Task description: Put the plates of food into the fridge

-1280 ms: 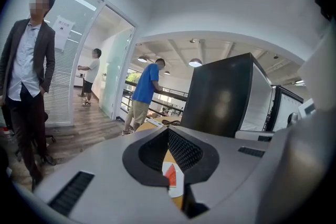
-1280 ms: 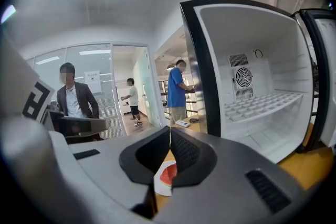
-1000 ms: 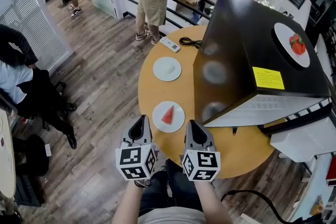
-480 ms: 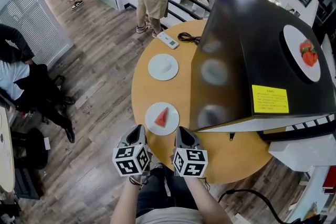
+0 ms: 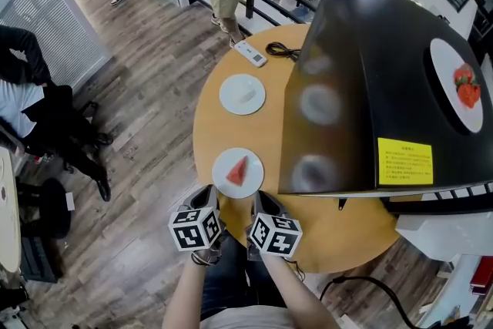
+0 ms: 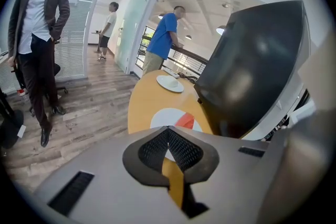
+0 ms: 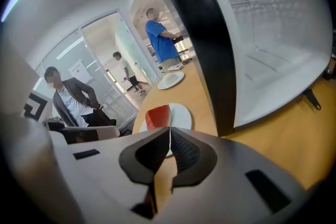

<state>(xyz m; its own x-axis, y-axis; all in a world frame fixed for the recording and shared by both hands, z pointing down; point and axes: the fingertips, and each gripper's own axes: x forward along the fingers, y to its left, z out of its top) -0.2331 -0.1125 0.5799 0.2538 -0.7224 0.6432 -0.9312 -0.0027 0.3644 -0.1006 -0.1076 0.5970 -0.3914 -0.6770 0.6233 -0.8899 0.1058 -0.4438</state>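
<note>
The left gripper and right gripper are held shut and empty. Just beyond, the watermelon plate is laid; farther, a second plate beside the fridge. Pickup is judged pending: jaws must be opened.

Round wooden table: black box-shaped fridge sits on its right half. Left of the fridge, white plate with red wedge at the near edge. Second white plate behind it, white remote farther back. Third white plate on the fridge top.
</note>
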